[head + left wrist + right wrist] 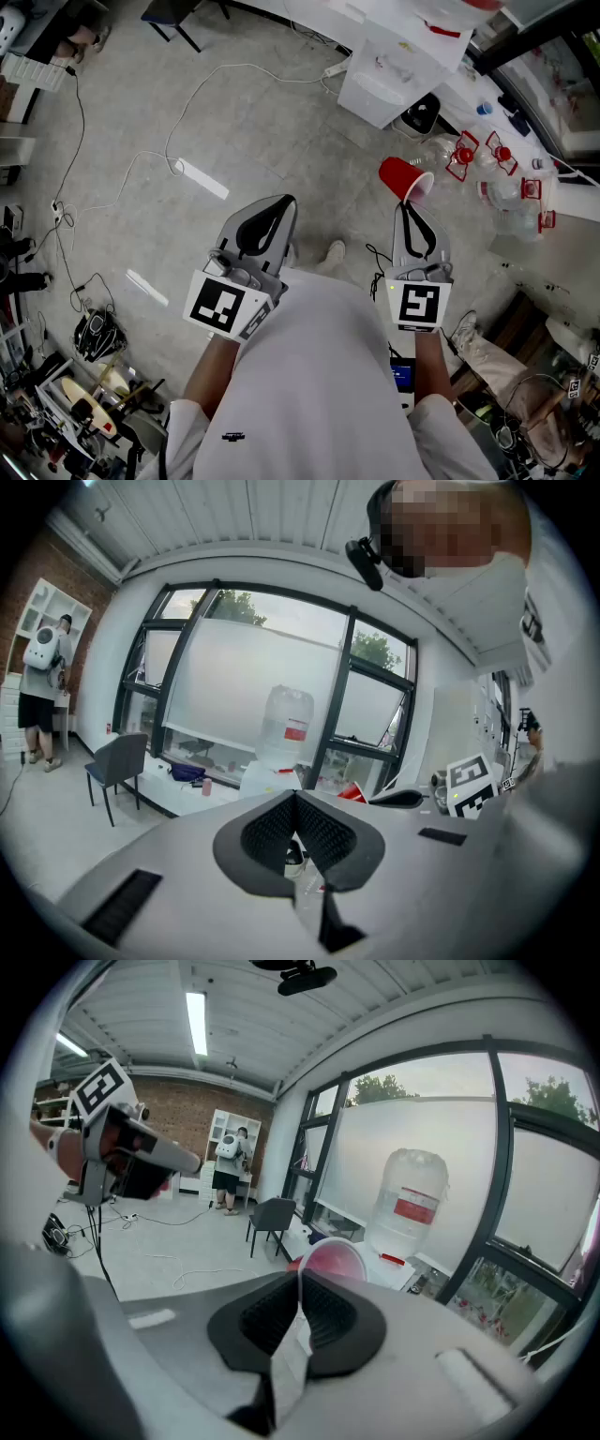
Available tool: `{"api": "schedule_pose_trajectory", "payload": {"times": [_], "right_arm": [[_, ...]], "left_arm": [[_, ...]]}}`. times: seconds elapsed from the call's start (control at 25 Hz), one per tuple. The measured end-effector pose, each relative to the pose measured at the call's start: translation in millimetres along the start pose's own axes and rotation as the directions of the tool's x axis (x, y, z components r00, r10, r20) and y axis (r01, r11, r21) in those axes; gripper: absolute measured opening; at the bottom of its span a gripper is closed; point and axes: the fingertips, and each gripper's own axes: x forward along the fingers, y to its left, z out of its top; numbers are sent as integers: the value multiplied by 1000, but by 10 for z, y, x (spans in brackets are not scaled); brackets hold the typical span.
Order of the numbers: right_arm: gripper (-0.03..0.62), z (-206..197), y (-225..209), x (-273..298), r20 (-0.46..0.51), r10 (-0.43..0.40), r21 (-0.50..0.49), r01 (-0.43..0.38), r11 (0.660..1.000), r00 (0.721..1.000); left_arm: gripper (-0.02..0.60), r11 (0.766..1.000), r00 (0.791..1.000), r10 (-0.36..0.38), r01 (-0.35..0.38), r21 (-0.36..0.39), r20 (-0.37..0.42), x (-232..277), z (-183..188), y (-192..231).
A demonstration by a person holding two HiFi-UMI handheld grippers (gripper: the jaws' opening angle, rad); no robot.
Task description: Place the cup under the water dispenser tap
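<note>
A white cable and a long power strip lie on the grey concrete floor, to the left of the way. At the far right stands the white, box-shaped water dispenser, and on top of it a big clear bottle. Just right of it are clear plastic bottles with red labels. A dark chair stands left of the dispenser, by the windows. The floor between the person and the dispenser is open. The right gripper is closed on the thin rim of the red cup. The cup is of smooth plastic, and it is in the air, near the dispenser, with the mouth toward the gripper. The ribbed black pads of the left gripper meet, with nothing between.
</note>
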Motion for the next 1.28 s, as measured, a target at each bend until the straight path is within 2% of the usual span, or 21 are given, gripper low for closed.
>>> {"api": "schedule_pose_trajectory", "payload": {"times": [0.2,0.36,0.64,0.92,1.28], "right_arm": [[23,-70,-293,-417,94,19,58,-25,998,995],[23,-171,-452,-653,108,40,64,-47,997,993],[23,-388,-537,-965,115,68,141,-84,986,991],[23,-479,-533,-1195,152,50,158,-74,985,987],[23,-596,-614,-1395,153,32,172,-59,983,988]], "left_arm": [[0,1000,1000,18,-19,15,19,110,-183,-715],[0,999,999,40,-40,16,14,237,-274,-984],[0,997,998,64,-63,35,-20,197,-398,-1274],[0,995,997,71,-70,71,-19,97,-462,-1442],[0,995,998,67,-67,80,0,31,-397,-1613]]}}
